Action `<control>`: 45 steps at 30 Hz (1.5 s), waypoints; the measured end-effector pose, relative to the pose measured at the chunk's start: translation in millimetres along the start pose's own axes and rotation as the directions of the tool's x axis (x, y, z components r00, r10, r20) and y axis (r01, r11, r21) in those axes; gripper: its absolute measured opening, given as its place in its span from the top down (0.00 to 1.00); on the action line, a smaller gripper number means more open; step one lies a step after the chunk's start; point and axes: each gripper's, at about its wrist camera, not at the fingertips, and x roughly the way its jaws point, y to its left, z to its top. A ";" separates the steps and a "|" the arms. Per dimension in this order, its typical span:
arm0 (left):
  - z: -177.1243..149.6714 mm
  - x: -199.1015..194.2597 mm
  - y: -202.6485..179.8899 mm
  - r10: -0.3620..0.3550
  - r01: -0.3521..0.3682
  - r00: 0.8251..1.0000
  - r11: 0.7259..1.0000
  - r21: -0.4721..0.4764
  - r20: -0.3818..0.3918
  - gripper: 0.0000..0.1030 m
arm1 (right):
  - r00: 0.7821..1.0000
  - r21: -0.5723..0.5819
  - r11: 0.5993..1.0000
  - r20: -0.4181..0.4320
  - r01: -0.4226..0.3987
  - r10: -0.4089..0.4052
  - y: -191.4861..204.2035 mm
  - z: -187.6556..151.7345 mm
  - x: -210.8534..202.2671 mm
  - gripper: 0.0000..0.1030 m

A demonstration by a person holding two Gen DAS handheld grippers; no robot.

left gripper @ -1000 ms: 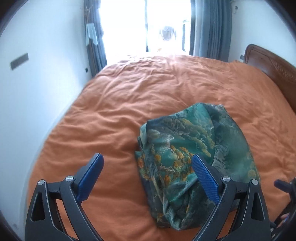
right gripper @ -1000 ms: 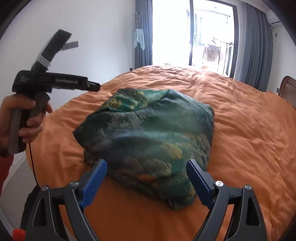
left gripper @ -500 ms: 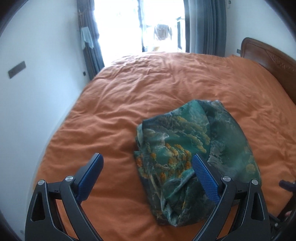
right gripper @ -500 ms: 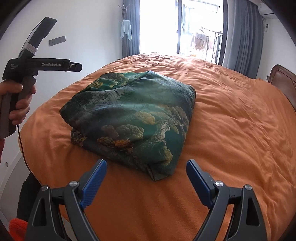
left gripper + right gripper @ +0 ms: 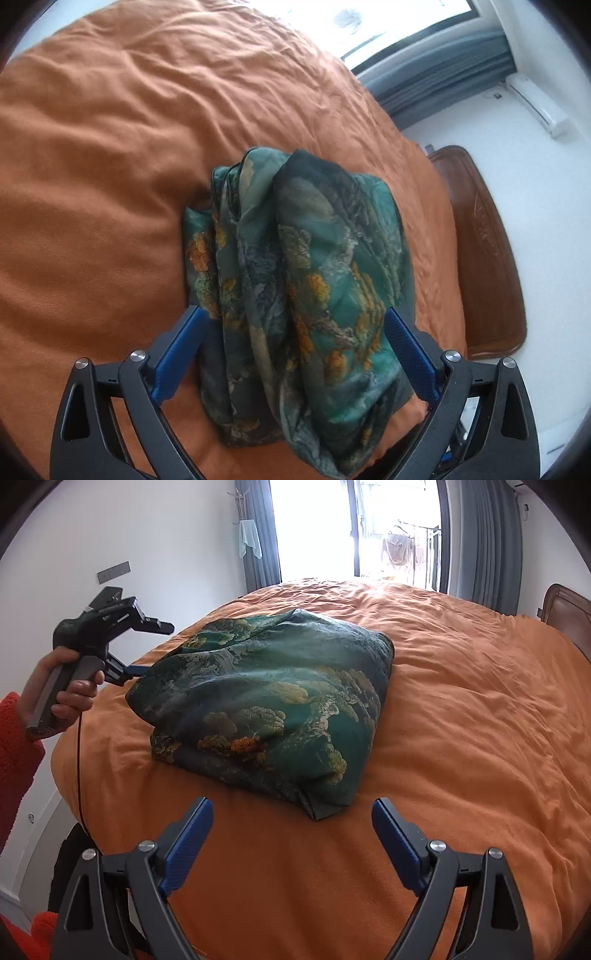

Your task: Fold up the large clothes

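Note:
A green garment with a gold and teal print [image 5: 273, 709] lies folded in a thick bundle on the orange bed cover [image 5: 461, 720]. In the left wrist view the garment [image 5: 306, 288] lies between my open fingers, and my left gripper [image 5: 291, 332] straddles its near end. In the right wrist view my left gripper [image 5: 136, 672] is at the bundle's left edge, held by a hand in a red sleeve. My right gripper [image 5: 291, 827] is open and empty, just short of the bundle's near corner.
A dark wooden headboard [image 5: 480, 258] stands at the bed's right side. Grey curtains [image 5: 476, 535] frame a bright window behind the bed. The bed's left edge [image 5: 70, 775] drops off beside a white wall.
My left gripper has moved in low and tilted, so its open fingers now straddle the bundle's end. My right gripper has drawn back a little from the garment.

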 end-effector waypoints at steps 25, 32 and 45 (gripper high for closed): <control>5.3 90.0 16.2 0.076 -0.068 0.989 0.995 0.071 -0.124 0.00 | 0.874 0.465 0.784 -0.043 -0.412 0.485 -138.1 69.7 171.1 0.04; -2.2 79.3 -15.1 0.127 -0.111 0.986 0.984 0.140 -0.110 0.37 | 0.920 0.210 0.914 -0.115 -0.346 0.375 -81.1 94.7 155.6 0.20; 6.2 42.9 -108.2 0.114 -0.106 0.993 0.948 0.300 -0.010 0.46 | 0.952 -0.081 0.952 0.067 -0.294 0.299 -27.2 125.0 59.5 0.24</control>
